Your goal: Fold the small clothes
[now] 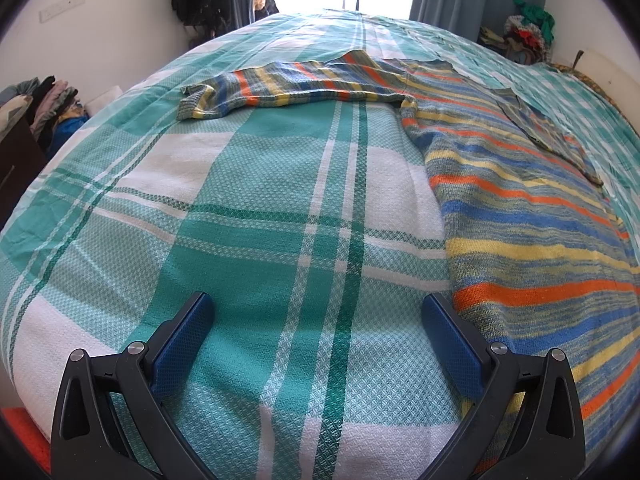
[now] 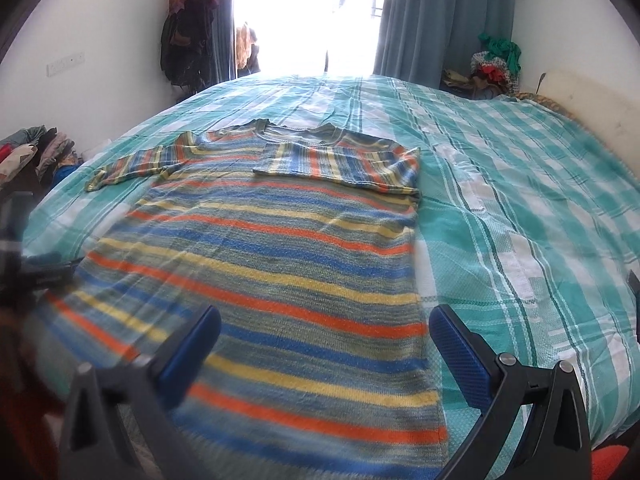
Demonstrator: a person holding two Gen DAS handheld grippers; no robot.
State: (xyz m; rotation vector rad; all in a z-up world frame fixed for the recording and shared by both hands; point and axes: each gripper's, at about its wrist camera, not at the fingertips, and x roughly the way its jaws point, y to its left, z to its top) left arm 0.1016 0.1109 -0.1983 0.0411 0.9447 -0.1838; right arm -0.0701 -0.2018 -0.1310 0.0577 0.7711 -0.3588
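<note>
A small striped knit sweater [image 2: 280, 256] in blue, orange, yellow and grey lies flat on the bed. Its right sleeve [image 2: 340, 166] is folded across the chest; its left sleeve [image 2: 128, 166] lies stretched out to the side. In the left wrist view the sweater [image 1: 528, 216] lies to the right and the stretched sleeve [image 1: 280, 88] runs left across the sheet. My left gripper [image 1: 318, 312] is open and empty over the bare sheet beside the sweater's left edge. My right gripper [image 2: 324, 328] is open and empty above the sweater's lower part.
The bed is covered by a green and white checked sheet [image 1: 260, 220]. Piles of clothes sit at the left wall [image 1: 44, 100] and far right corner [image 2: 496, 64]. Curtains [image 2: 424, 16] and a bright window are beyond the bed. A pale headboard [image 2: 592, 100] stands at the right.
</note>
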